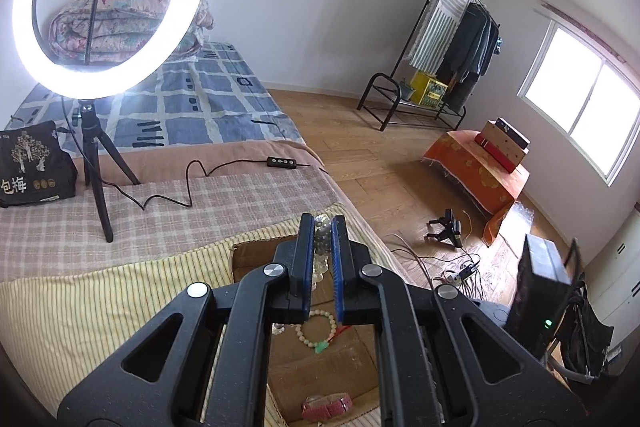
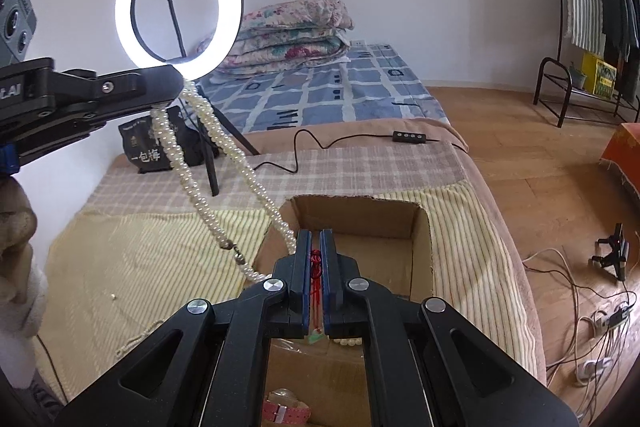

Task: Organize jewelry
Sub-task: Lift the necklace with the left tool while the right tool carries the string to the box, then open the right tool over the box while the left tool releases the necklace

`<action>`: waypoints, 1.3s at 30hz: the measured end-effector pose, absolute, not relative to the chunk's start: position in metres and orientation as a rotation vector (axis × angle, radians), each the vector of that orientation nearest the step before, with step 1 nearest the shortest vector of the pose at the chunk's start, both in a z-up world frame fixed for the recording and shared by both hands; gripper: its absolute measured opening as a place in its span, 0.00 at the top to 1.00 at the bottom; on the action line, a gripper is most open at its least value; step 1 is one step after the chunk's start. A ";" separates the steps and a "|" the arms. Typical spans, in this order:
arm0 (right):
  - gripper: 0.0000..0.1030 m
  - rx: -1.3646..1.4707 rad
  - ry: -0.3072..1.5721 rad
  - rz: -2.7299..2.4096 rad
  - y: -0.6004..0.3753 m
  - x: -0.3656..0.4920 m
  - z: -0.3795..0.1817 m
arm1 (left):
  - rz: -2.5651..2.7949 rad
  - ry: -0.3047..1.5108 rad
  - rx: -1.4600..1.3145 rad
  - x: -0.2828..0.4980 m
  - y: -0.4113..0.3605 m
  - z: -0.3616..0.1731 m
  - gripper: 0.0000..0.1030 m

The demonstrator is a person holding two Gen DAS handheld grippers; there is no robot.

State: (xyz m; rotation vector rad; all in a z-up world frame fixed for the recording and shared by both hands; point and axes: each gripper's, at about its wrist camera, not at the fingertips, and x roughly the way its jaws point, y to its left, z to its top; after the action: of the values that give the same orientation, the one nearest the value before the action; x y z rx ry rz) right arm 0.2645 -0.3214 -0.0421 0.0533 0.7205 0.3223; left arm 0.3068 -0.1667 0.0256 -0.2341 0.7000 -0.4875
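My left gripper (image 1: pixel 322 219) is shut on a pearl necklace (image 1: pixel 321 245); in the right wrist view it (image 2: pixel 176 85) holds the pearl strands (image 2: pixel 208 163) high, and they hang down toward the cardboard box (image 2: pixel 422 247). My right gripper (image 2: pixel 316 233) is shut on the red cord (image 2: pixel 316 267) of a cream bead bracelet (image 1: pixel 316 329) with a green charm, over the box. A pink watch (image 1: pixel 328 405) lies on the box floor, and also shows in the right wrist view (image 2: pixel 286 409).
The box sits sunk in a yellow striped blanket (image 2: pixel 140 259) on the bed. A ring light (image 2: pixel 178 3) on a tripod, its cable and remote (image 2: pixel 408 137), and a black bag (image 1: pixel 34 163) stand behind. Wooden floor with cables (image 2: pixel 592 319) lies to the right.
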 end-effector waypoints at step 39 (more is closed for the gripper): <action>0.53 0.019 0.798 0.271 -0.346 0.239 -0.055 | -0.416 0.745 -0.181 0.307 -0.178 0.008 0.84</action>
State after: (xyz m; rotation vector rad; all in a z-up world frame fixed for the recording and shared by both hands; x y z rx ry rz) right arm 0.2394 -0.3457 -0.0554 0.0193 0.7983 0.2715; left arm 0.3068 -0.1780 0.0076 -0.1809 0.7451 -0.4156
